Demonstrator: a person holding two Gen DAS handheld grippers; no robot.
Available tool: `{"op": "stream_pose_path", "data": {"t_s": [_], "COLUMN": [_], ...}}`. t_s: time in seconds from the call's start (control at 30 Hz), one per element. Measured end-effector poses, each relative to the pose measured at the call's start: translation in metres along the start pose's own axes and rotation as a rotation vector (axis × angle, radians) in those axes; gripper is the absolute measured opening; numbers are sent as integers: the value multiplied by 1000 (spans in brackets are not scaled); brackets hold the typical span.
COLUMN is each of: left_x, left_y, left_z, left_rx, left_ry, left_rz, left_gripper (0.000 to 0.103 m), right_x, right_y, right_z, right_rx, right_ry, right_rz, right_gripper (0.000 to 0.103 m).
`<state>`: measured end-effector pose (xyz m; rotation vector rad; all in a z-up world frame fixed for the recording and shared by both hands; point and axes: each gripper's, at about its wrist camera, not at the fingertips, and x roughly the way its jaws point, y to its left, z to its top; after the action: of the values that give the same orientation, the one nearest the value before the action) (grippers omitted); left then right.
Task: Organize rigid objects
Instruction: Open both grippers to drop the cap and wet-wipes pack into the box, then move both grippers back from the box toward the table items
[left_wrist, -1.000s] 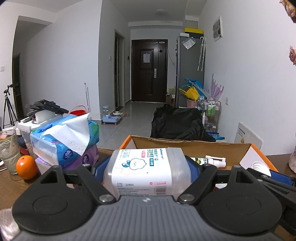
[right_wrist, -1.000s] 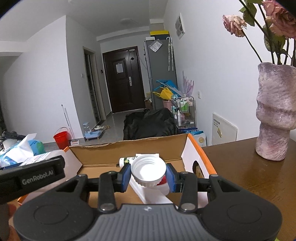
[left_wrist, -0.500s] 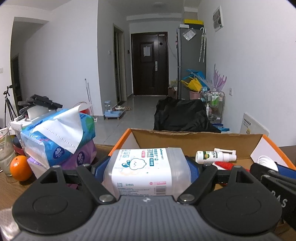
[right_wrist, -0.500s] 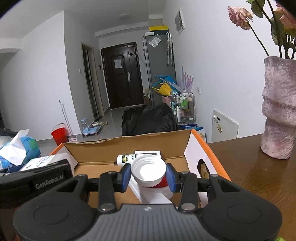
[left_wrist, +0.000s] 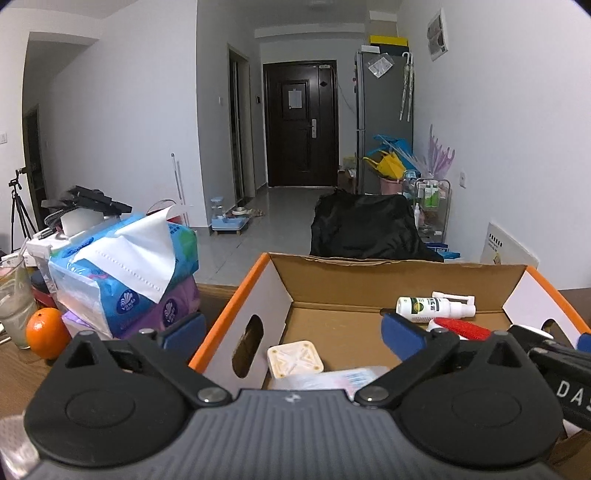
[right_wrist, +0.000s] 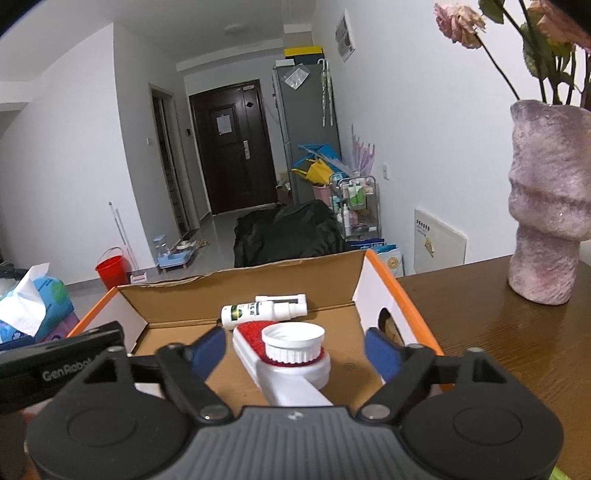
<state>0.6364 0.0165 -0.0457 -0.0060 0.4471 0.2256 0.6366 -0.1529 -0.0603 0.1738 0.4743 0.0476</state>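
Both grippers are releasing into the cardboard box (right_wrist: 177, 291); left gripper (left_wrist: 293, 332) and right gripper (right_wrist: 295, 349) jaws are opening, gripping nothing; next, withdrawing clear of the white cap (right_wrist: 293, 341).

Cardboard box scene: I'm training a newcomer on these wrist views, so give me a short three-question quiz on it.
1. True or false: the spray bottle lies inside the cardboard box.
2. What sits just left of the box? A) tissue packs B) a kettle C) a laptop
3. Fill in: the white cap lies between the right gripper's opening jaws, ____ by them.

Key: 1 true; 2 A; 3 untouched.
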Motion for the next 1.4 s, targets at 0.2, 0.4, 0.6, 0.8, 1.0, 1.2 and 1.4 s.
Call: {"op": "stream_pose_path", "data": {"t_s": [0.2, 0.4, 0.6, 0.8, 1.0, 1.2, 1.4], "left_x": [2, 2, -1, -13, -26, -42, -61], "left_y": [5, 5, 6, 9, 21, 27, 34], "left_z": [1, 1, 0, 0, 1, -3, -10], "left_rx": [-20, -19, -30, -13, -31, -18, 6], "left_ry": [14, 11, 9, -8, -15, -41, -68], "left_rz": [10, 15, 12, 17, 5, 7, 1], "left_gripper": [103, 103, 103, 103, 103, 103, 103], "right_x": [0, 0, -3, -13, -27, -45, -64], "right_y": [-4, -3, -2, 1, 3, 7, 6], "right_z": [-2, -4, -5, -5, -7, -12, -16], "right_rx": [12, 0, 0, -19, -40, -73, -97], "right_ry": [-19, -12, -18, -33, -51, -70, -83], "right_rz": [-27, -27, -24, -18, -3, 14, 29], "right_gripper": [103, 103, 103, 103, 103, 103, 103]}}
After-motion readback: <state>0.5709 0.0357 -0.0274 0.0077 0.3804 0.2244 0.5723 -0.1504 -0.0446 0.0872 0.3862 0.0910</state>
